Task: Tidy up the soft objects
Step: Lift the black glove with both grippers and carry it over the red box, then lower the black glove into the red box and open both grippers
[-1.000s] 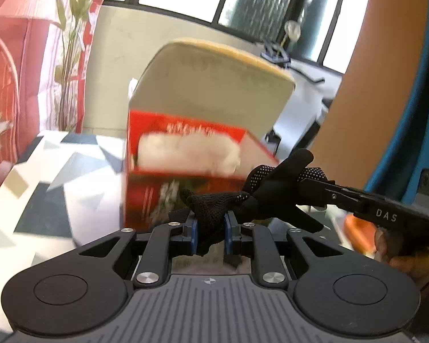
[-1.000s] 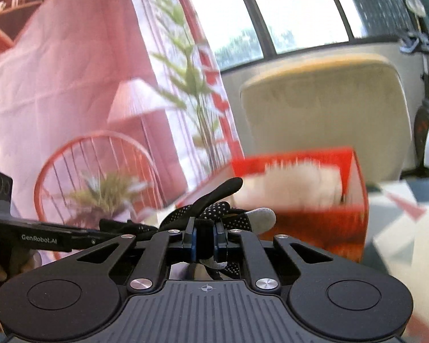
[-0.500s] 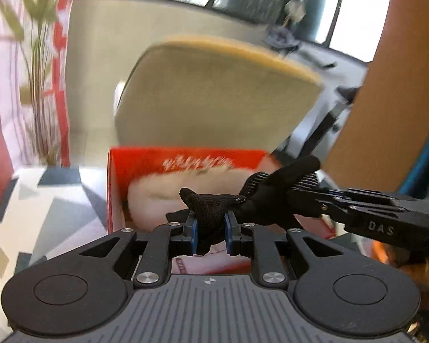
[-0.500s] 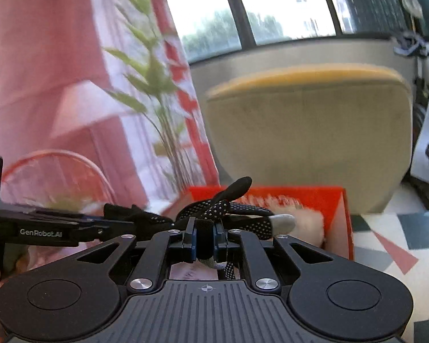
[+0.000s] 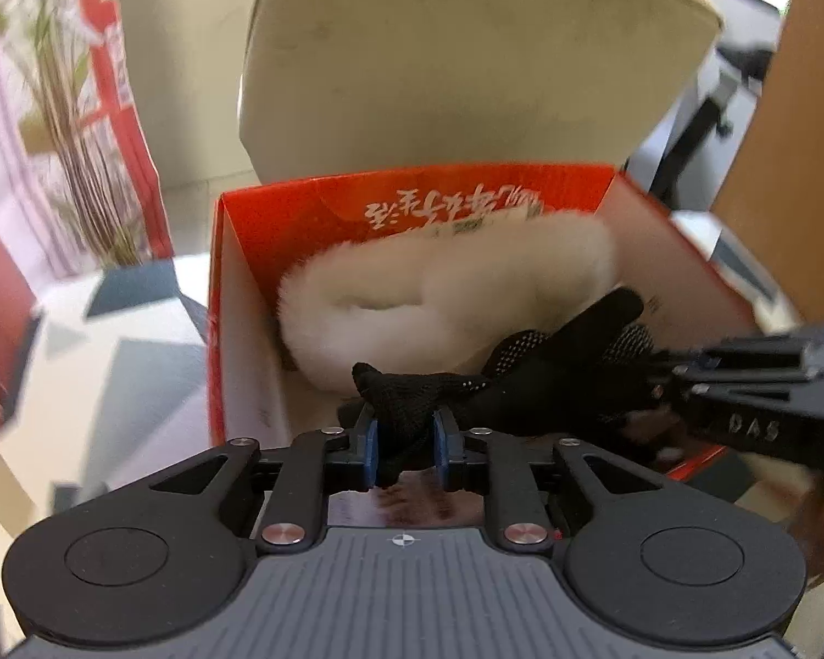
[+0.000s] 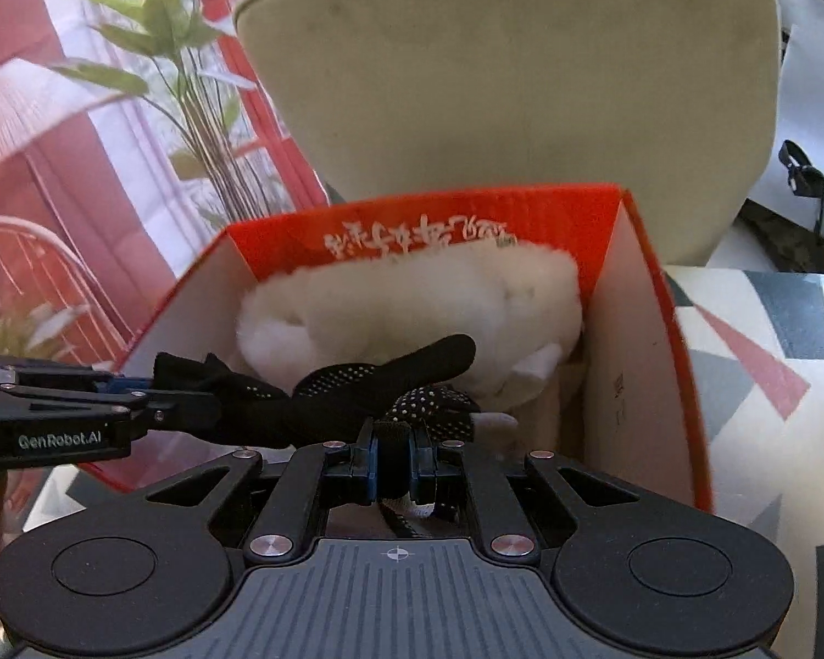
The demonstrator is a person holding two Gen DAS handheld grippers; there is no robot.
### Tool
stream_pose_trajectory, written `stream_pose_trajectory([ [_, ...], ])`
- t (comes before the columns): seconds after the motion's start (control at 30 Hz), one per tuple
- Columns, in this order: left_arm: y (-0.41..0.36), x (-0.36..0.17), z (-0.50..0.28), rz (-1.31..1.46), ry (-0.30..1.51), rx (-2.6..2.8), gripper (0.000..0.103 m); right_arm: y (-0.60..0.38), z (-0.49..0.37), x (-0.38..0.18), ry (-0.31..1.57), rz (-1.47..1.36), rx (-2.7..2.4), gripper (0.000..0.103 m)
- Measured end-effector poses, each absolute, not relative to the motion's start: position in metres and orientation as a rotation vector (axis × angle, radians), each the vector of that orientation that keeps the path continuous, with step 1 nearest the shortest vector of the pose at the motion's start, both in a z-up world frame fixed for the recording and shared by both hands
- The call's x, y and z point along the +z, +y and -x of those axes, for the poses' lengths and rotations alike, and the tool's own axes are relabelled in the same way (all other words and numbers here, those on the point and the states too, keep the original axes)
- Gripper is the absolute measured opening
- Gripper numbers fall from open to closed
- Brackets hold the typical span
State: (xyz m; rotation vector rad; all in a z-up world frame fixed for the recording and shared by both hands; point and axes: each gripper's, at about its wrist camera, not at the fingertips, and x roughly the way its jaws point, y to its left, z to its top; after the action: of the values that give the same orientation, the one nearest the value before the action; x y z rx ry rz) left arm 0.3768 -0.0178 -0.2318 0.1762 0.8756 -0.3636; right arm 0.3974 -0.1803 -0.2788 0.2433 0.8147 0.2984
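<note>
The black glove [image 5: 522,384] has been brought over the red box [image 5: 247,252]; the left tongs [image 5: 404,453] are opening around its cuff, while it is pinched tight by the right tongs [image 6: 393,464].

Black knit glove [image 5: 527,379] with rubbery dots, fluffy white fleece [image 5: 439,302], glossy red cardboard box [image 5: 280,219]

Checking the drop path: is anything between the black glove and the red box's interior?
Nothing blocks it. The black glove hangs over the open red box; only the white fluffy item lies inside, farther back.

"genrobot.ai" on left claw [image 6: 132,384], "das" on right claw [image 5: 664,373]
</note>
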Motion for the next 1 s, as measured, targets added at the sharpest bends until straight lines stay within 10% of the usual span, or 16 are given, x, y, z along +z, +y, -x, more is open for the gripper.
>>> stream_pose_trajectory([
  [0.57, -0.006, -0.202, -0.365, -0.164, 0.705, -0.337, 0.094, -0.154, -0.401, -0.294, 0.842, -0.283, 0.273, 0.011],
  [0.73, 0.008, -0.187, -0.344, -0.076, 0.647, -0.339, 0.103, -0.161, -0.378, -0.278, 0.733, -0.188, 0.274, 0.042],
  [0.87, 0.014, -0.184, -0.324, -0.072, 0.605, -0.292, 0.103, -0.18, -0.353, -0.264, 0.601, -0.219, 0.214, 0.098],
  [1.0, 0.018, -0.183, -0.295, -0.09, 0.555, -0.256, 0.103, -0.194, -0.332, -0.257, 0.54, -0.253, 0.189, 0.103],
])
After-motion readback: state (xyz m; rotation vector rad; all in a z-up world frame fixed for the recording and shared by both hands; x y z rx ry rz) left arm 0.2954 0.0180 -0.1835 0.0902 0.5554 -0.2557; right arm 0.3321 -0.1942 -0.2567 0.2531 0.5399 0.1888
